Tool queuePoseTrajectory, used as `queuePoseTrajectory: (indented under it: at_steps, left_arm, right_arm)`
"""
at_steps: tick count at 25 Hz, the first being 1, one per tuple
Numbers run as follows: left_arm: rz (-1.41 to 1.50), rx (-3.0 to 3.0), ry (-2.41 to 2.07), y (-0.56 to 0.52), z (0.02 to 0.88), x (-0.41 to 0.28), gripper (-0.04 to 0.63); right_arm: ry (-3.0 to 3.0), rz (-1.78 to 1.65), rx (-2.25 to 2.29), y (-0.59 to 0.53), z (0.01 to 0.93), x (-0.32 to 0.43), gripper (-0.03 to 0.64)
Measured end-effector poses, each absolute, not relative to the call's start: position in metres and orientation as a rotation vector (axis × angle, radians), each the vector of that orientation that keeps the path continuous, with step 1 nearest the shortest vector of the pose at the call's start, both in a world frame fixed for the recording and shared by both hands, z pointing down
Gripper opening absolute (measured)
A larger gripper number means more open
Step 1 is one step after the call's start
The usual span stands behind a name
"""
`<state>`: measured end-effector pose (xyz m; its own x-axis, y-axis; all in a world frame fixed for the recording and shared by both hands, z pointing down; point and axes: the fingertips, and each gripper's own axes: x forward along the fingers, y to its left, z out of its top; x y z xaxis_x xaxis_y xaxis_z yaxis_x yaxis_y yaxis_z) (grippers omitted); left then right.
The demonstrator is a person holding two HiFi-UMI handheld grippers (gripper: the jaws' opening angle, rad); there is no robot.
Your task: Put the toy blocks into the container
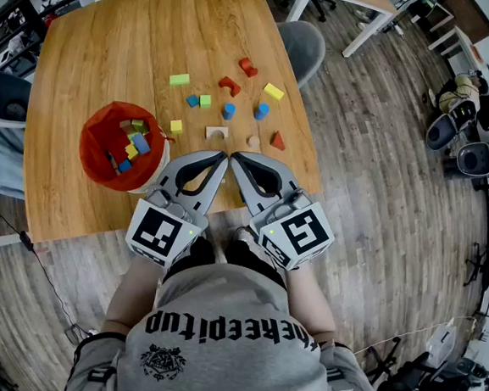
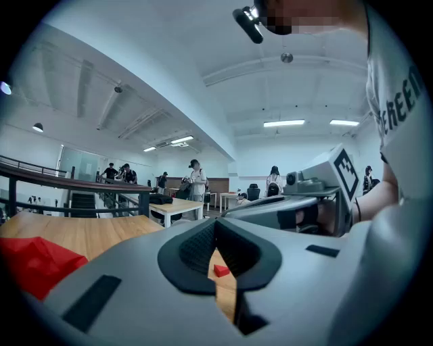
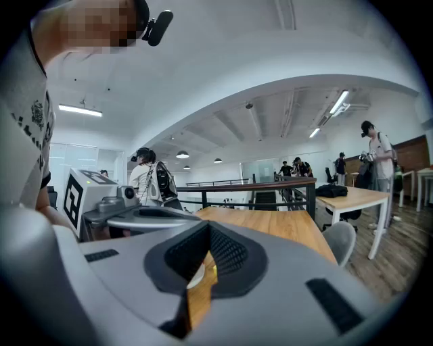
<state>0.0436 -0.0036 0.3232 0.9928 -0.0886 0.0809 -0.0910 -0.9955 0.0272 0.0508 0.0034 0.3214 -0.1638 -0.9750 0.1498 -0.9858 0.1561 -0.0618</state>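
- Near edge of the wooden table (image 1: 86, 66), head view: the left gripper (image 1: 223, 157) and the right gripper (image 1: 235, 158) are held side by side. Both aim toward 12 o'clock, and their tips converge until they are just beside each other.
- Left gripper (image 2: 215, 224), own view: both jaws are pressed fully together with nothing clamped between them. A small red block (image 2: 221, 270) shows through the hollow behind the tips, lying on the table beyond, untouched.
- Right gripper (image 3: 206, 228), own view: the jaws are likewise fully closed and empty. Table top and a pale shape that cannot be identified show through the hollow.
- Marker cubes: the left marker cube (image 1: 158, 230) sits at 7 o'clock of the tips and the right marker cube (image 1: 301, 231) at 5 o'clock.
- Red container (image 1: 93, 130): it stands on the table at 9 o'clock of the tips, near the left gripper's body. Blue, yellow and green stored blocks (image 1: 134, 144) lie inside.
- Loose toy blocks, nearest row: yellow cube (image 1: 176, 126) at 10 o'clock, pale arch (image 1: 217, 133) at 11, pale round block (image 1: 253, 142) at 1, and red triangle (image 1: 277, 140) at 2.
- Loose toy blocks, farther rows: two blue cylinders (image 1: 228, 111), green cube (image 1: 205, 100), small blue block (image 1: 192, 100), green bar (image 1: 179, 79), red arch (image 1: 229, 85) and yellow block (image 1: 273, 92). Farthest is the red notched block (image 1: 248, 66), at 12 o'clock.
- Grey chair (image 1: 302, 42): it stands at the table's far side, toward 1 o'clock.
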Motion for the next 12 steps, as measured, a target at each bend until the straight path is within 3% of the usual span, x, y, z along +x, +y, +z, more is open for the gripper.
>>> queuePoseTrajectory:
  at_steps: [12]
  left_arm:
    - [0.130,3.105,-0.133,-0.0024,0.3259,0.0415,0.014]
  right_arm:
    - [-2.322,0.222,1.993,0.0054,0.3229,0.0503,0.011]
